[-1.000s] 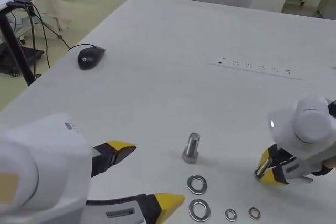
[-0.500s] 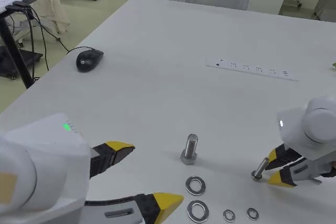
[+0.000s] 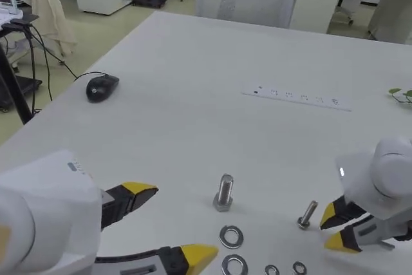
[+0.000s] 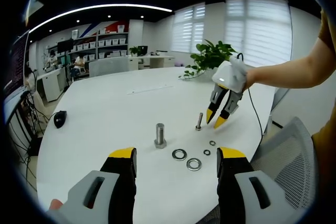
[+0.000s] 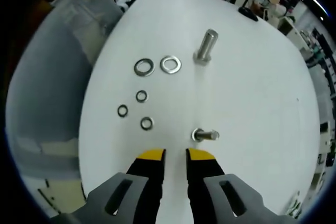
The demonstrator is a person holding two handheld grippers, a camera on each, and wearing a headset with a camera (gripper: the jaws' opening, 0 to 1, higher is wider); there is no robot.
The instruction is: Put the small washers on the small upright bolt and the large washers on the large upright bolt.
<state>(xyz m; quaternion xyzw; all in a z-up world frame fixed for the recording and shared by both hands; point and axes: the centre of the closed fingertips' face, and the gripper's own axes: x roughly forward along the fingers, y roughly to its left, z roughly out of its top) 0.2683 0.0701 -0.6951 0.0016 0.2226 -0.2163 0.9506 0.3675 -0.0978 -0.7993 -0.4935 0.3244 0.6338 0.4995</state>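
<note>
Just ahead of the right gripper [image 5: 175,154], the way is blocked by the small upright bolt [image 5: 205,135], which stands apart from the jaw tips. Left of that line, three small washers [image 5: 141,96] are scattered flat. Farther ahead, the large upright bolt [image 5: 206,45] and two large washers [image 5: 144,67] are met. Right of both bolts, bare tabletop [image 5: 262,93] is left open.

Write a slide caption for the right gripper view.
Right gripper, fingers apart, faces the standing small bolt; beyond, the large bolt, two large washers and three small washers, none threaded.
</note>
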